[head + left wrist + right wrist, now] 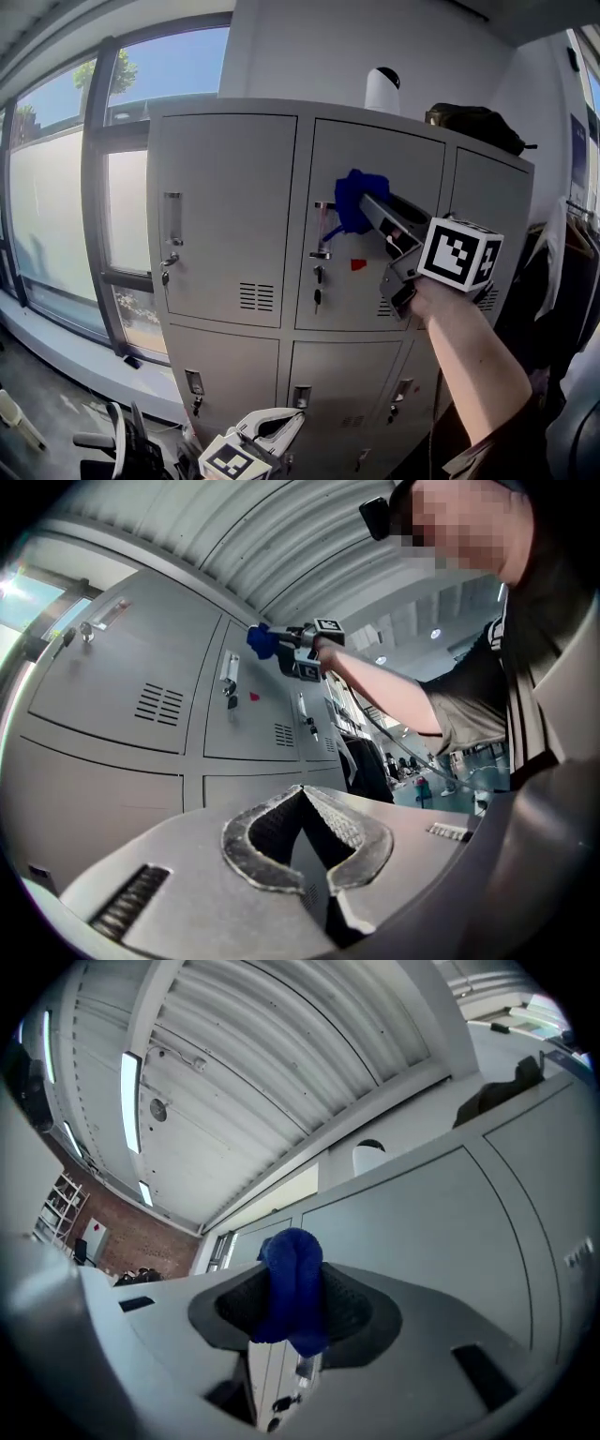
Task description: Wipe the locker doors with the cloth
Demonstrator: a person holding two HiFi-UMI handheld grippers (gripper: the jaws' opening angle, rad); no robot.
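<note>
Your left gripper (277,429) hangs low by the bottom lockers, its jaws closed together on nothing. Higher up, your right gripper (371,208) has its jaws clamped on the blue cloth (353,198) — a bunched wad, long axis up-down between the jaws, bulging toward the upper middle locker door (375,150). The door's handle (322,230) is just beside the cloth — keys (318,277) dangle below.

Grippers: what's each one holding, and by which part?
Right gripper is shut on the blue cloth, pinching a bunched fold; the rest sticks out past the tips. Left gripper holds nothing, jaws together.
</note>
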